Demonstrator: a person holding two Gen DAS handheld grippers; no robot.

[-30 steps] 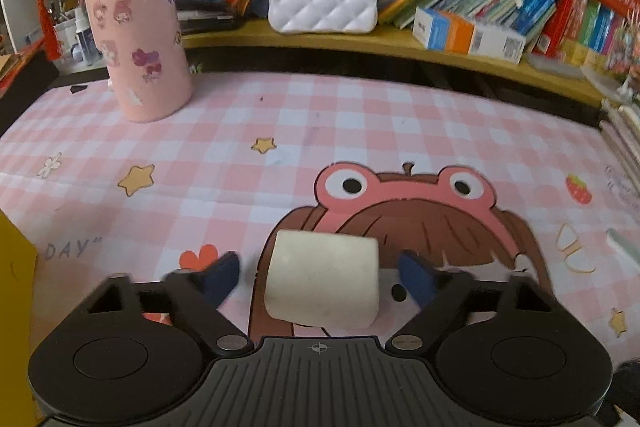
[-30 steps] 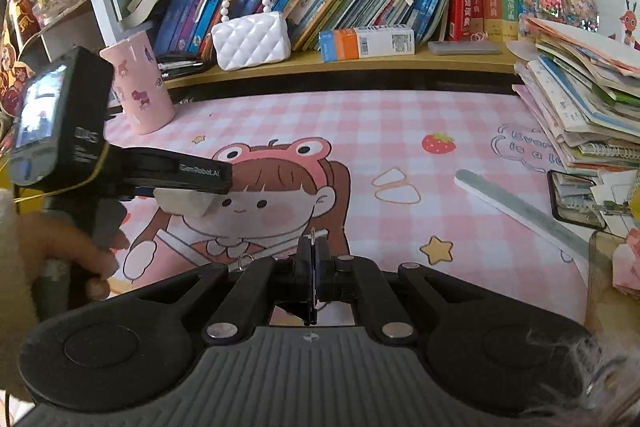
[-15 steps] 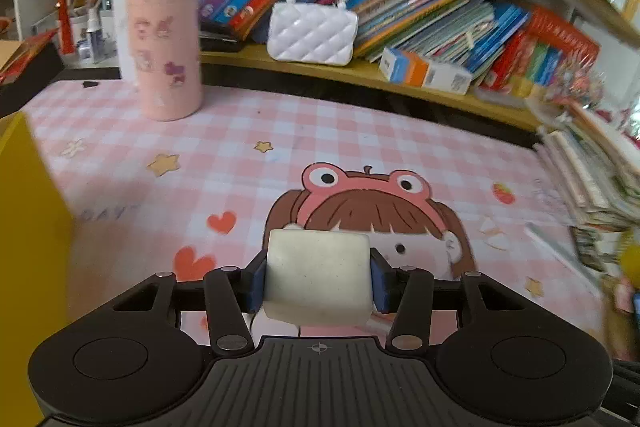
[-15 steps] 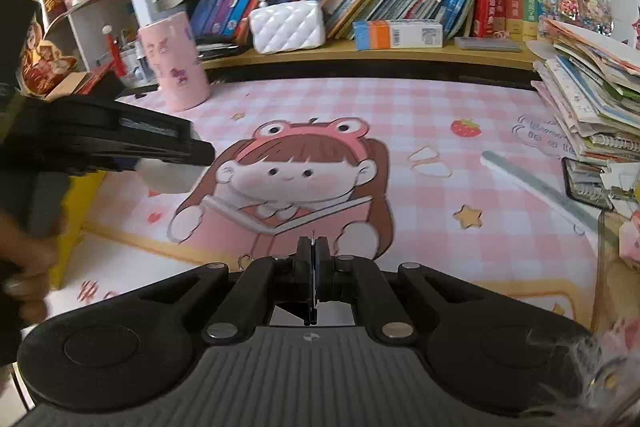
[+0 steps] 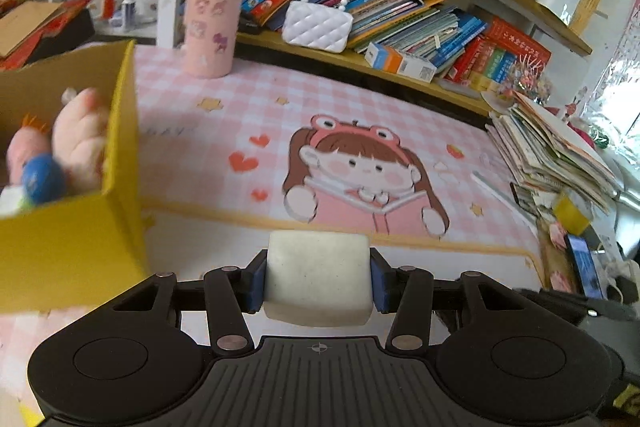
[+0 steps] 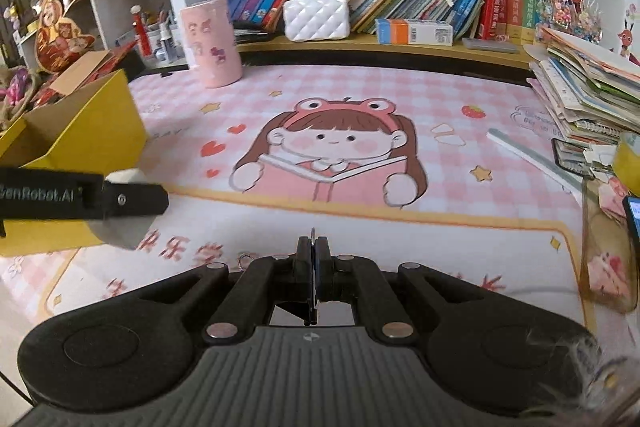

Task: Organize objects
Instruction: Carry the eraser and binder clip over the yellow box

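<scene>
While right fingers (image 6: 315,269) meet, left fingers (image 5: 256,279) clamp the white block (image 5: 318,277).

A box (image 5: 120,147) stands at the counter's (image 5: 340,107) left edge with toys (image 5: 76,135) inside, a cup (image 5: 212,27) behind it. A purse (image 5: 318,25) sits on the shelf (image 5: 360,61) before books (image 5: 400,7); papers (image 5: 552,147) are piled at right.

Bright daylight, perhaps from a window right of the book stack (image 5: 552,147), fisheye-bent edges, yellow box (image 5: 72,227) motion-blurred
</scene>
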